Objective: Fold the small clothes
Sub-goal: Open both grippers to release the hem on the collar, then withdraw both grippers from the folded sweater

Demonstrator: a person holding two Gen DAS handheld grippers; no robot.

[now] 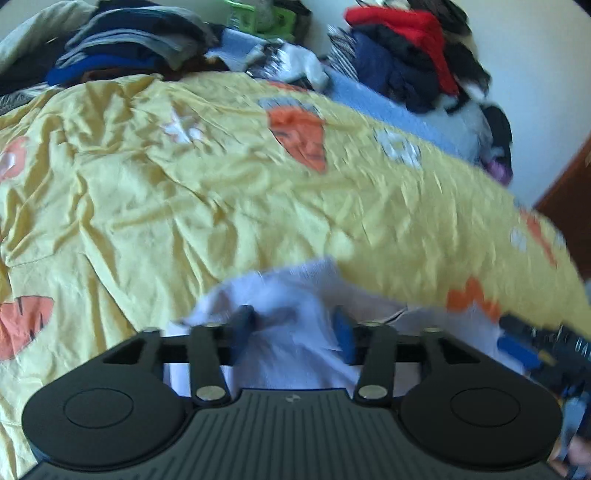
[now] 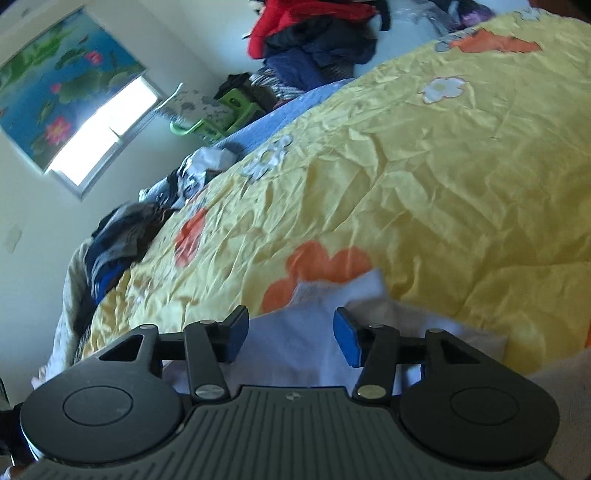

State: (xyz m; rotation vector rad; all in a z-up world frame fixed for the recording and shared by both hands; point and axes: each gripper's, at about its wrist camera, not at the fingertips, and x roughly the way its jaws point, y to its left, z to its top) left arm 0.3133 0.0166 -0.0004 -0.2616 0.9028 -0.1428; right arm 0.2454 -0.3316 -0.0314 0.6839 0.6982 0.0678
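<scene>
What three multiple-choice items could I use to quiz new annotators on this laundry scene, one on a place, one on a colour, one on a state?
1. Where does the white garment lie?
A. On the yellow quilt
B. On a wooden chair
C. In a basket

2. What colour is the top piece of the far clothes pile?
A. Green
B. Red
C. Pink

3. How do the jaws of the right gripper stand?
A. Shut on the garment
B. Shut with nothing between them
C. Apart, with the garment between them

Answers:
1. A, the yellow quilt shows around the garment in both views.
2. B, a red piece crowns that pile by the wall.
3. C, white cloth shows in the wide gap between its blue pads.
</scene>
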